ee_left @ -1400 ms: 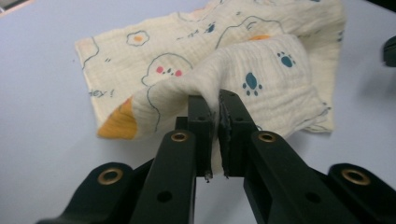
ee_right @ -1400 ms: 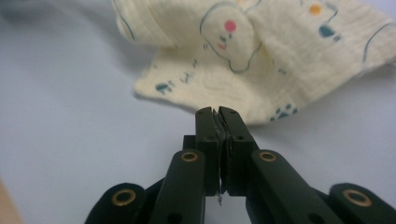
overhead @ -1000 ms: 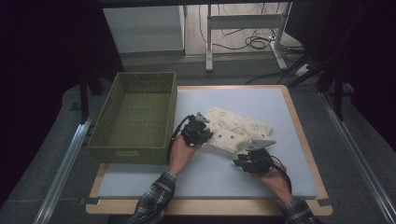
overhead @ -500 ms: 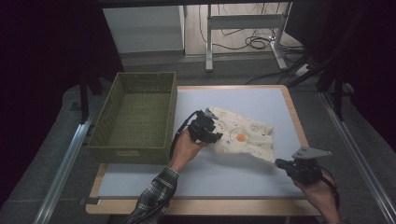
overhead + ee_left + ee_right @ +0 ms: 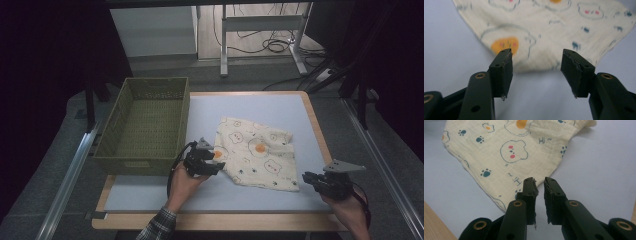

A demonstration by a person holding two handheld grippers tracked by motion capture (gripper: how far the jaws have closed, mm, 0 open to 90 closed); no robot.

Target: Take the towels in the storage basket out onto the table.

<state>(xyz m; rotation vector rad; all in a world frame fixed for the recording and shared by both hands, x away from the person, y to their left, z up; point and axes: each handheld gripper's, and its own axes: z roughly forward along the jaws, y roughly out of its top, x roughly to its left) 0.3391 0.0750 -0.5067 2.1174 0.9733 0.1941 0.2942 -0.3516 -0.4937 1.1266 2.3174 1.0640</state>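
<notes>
Cloth (image 5: 256, 154) with egg and paw prints lies spread flat in the middle of the blue mat (image 5: 260, 107), at 3 o'clock from the green basket (image 5: 145, 125). A second ago it sat bunched between both grippers; now it is smoothed, so folding can likely start. The left gripper (image 5: 214, 161) sits at the cloth's 9 o'clock edge, the right gripper (image 5: 306, 178) off its 4 o'clock corner.

Left gripper view: its jaws have just been opening, now wide, nothing between them.

Right gripper view: jaws stand narrow, a thin gap, holding nothing.
</notes>
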